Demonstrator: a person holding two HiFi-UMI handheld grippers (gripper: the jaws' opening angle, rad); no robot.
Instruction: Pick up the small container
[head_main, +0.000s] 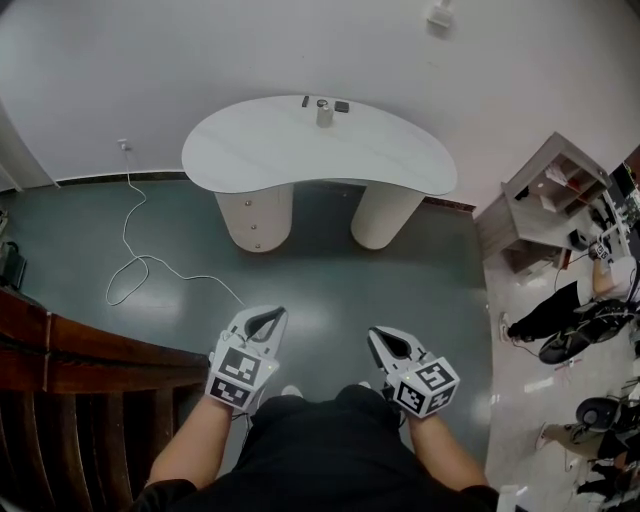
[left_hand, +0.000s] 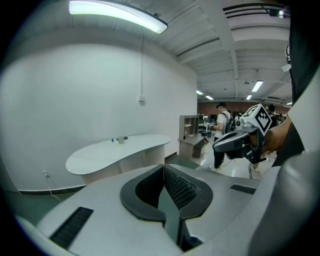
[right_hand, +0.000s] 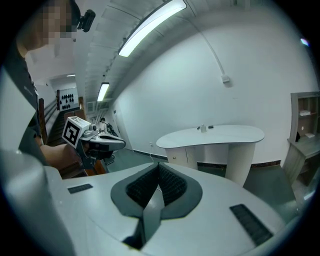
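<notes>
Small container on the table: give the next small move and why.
Probably step closer to the table: the small container stands near its far edge, well beyond both grippers. The left gripper and right gripper are shut and empty, so opening jaws comes later.

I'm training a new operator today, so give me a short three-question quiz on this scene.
1. True or false: the left gripper holds the container.
2. Where on the table does the container stand? A) near edge B) far edge C) middle
3. Fill in: the right gripper has its jaws ____.
Key: 1 false; 2 B; 3 shut.
</notes>
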